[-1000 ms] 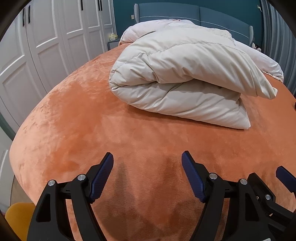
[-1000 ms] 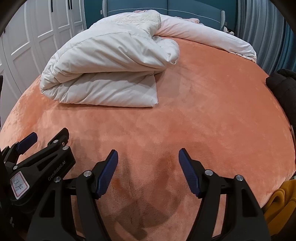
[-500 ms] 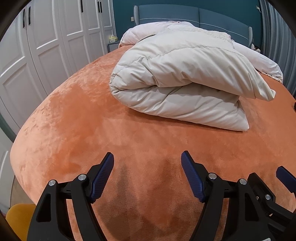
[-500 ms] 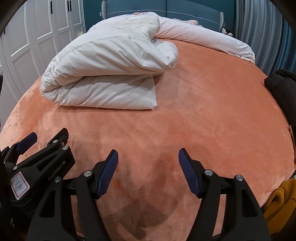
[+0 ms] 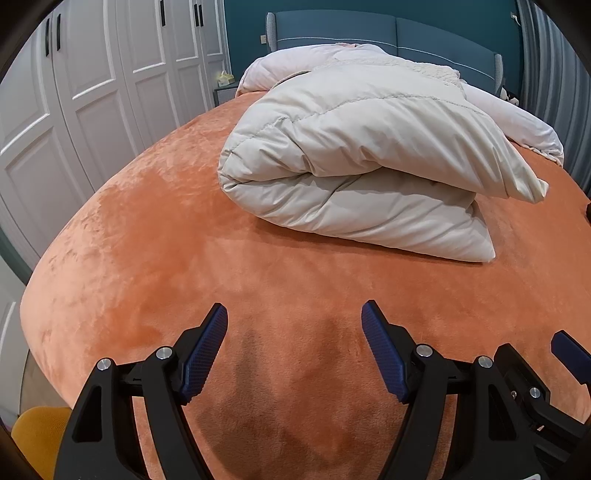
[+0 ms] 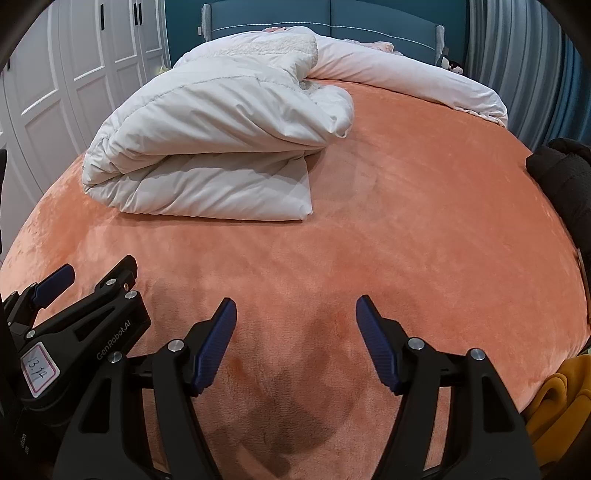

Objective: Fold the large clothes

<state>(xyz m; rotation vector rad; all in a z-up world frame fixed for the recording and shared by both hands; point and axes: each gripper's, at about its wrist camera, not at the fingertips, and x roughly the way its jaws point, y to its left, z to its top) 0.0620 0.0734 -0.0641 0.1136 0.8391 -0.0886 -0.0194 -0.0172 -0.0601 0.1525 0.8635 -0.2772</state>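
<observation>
We see both grippers side by side over the near part of the bed (image 5: 147,229), pointing down and forward. The left gripper (image 5: 294,345) has its jaws well apart, nothing between them, only the orange cover below. The right gripper (image 6: 295,339) is the same: jaws wide, nothing held, pads clear of the fabric as far as we can tell. In the right view the left gripper (image 6: 85,295) shows at the lower left, just beside the right one; a white label with handwritten digits sits on its body. In the left view a blue pad of the right gripper (image 5: 570,356) pokes in at the lower right edge.

The coat (image 5: 354,173), a pale puffy padded piece, lies folded in a thick bundle on the bed, well apart from both grippers, towards the far side. We see it left of centre in the right view (image 6: 210,147), and right of centre in the left view. Its top layer overhangs the bottom layer, with one corner sticking out to the right. A fleecy collar part shows at its far end.

Behind it a white duvet (image 6: 413,81) runs along the blue headboard (image 6: 332,18). White wardrobe doors (image 5: 92,92) stand on the left, grey curtains (image 6: 517,55) on the right. A black garment (image 6: 565,177) lies at the bed's right edge, a yellow one (image 6: 554,402) at lower right. A yellow thing (image 5: 33,435), hard to tell what, shows at lower left in the left view.
</observation>
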